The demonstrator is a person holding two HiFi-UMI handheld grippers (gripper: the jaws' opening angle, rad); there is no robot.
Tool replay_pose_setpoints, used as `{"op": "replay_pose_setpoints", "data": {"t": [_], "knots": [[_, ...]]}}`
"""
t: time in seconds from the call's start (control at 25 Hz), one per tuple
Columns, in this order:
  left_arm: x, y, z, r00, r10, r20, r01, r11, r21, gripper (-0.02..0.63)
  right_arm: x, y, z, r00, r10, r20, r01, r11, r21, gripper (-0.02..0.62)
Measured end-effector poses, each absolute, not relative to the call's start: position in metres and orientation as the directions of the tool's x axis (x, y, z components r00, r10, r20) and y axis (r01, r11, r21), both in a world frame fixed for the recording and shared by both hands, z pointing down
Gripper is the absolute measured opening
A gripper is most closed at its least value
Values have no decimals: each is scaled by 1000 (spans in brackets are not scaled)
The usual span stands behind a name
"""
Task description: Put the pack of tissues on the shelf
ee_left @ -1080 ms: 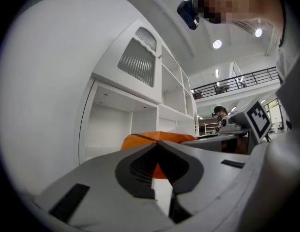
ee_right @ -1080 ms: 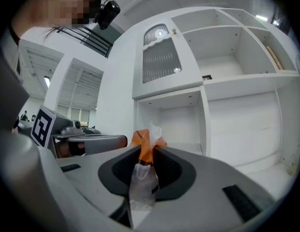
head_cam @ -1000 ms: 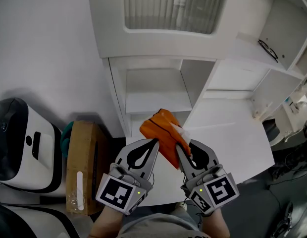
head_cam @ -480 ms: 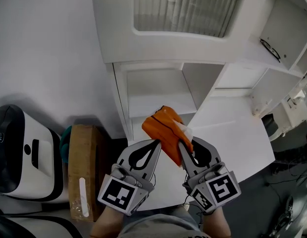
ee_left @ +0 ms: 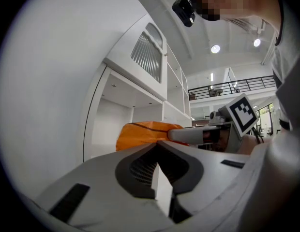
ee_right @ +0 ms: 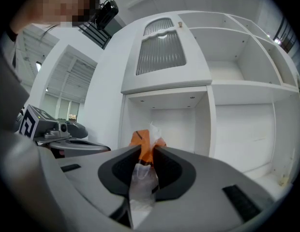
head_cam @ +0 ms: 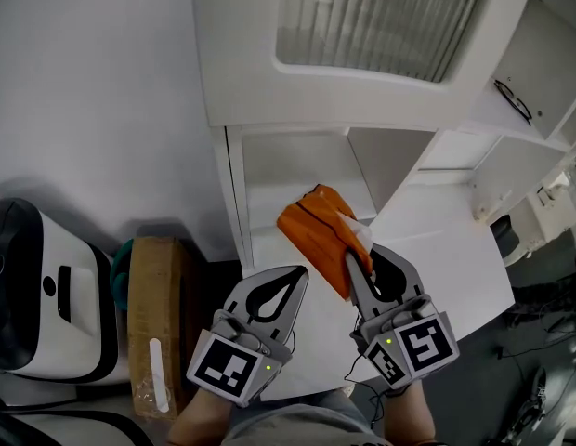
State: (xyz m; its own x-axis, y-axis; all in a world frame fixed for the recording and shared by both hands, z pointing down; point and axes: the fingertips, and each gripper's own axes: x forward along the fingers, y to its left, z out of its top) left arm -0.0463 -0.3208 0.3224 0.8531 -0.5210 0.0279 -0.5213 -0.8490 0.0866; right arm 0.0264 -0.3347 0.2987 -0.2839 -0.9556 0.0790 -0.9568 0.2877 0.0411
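Observation:
The orange pack of tissues [head_cam: 318, 236] hangs in front of the white shelf unit's open lower compartment [head_cam: 297, 170], its white and clear end pinched in my right gripper [head_cam: 360, 260]. In the right gripper view the clear wrapper sits between the jaws of the right gripper [ee_right: 147, 150], with the orange pack [ee_right: 140, 140] sticking out toward the compartment [ee_right: 181, 122]. My left gripper [head_cam: 300, 272] is just left of the pack and below it, shut with nothing in it. Past the left gripper [ee_left: 159, 143], the left gripper view shows the pack [ee_left: 140, 133] close by.
A cardboard box [head_cam: 156, 314] and a white-and-black machine [head_cam: 37, 286] stand on the floor at the left. A white desk top [head_cam: 446, 249] runs to the right of the compartment. Glasses [head_cam: 514, 100] lie on a higher shelf at the right.
The right gripper has carried the pack a little right and toward the shelf compartment. The left gripper has stayed shut and shifted slightly right.

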Motion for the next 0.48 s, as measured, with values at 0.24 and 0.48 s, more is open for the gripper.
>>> {"op": "replay_pose_setpoints", "data": {"t": [0.24, 0.48], "knots": [[-50, -329, 323, 851, -525, 28, -525, -846, 93, 26, 32, -353, 299, -257, -963, 83, -964, 261, 47, 80], [-60, -339, 325, 838, -545, 34, -545, -832, 100, 26, 37, -376, 301, -234, -968, 92, -969, 240, 53, 80]]}}
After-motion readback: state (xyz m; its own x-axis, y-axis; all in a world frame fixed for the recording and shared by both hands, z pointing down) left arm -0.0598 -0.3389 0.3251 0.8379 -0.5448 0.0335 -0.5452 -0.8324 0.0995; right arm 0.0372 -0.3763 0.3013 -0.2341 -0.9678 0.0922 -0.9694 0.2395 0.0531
